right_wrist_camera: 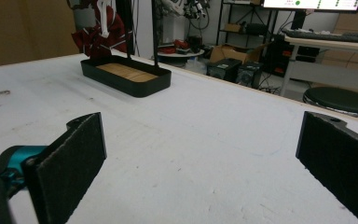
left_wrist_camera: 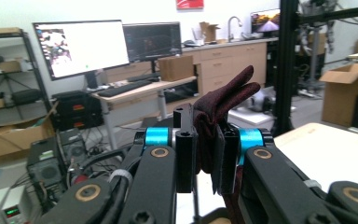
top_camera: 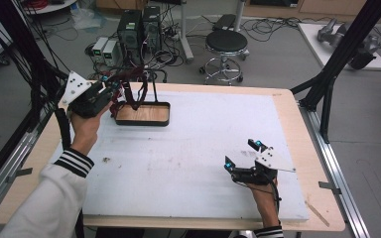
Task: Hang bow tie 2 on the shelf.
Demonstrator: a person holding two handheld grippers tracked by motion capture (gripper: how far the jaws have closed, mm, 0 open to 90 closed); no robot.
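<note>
Fingers (right_wrist_camera: pixel 70 163) of the right gripper (top_camera: pixel 243 154): two flat black pads with a coarse, gritty face, standing wide apart with nothing between them, near the front right corner of the table (top_camera: pixel 287 106).

White mat (top_camera: pixel 203 144): rectangular, matt, lightly scuffed, covering most of the pale wood table top.

Tray (top_camera: pixel 144 114): shallow, dark, round-cornered rim around a wood-grain floor, toward the far left corner of the mat; thin black uprights rose from it.

Left gripper (left_wrist_camera: pixel 205 154): held above the table's far left corner, just beside the tray. Its black jaws were pressed nearly together, pinching a fold of the dark red cloth (left_wrist_camera: pixel 223 100).

Dark red cloth: soft, knit-like, bunched; one end stuck up past the jaw tips, the rest hung at the tray's uprights.
</note>
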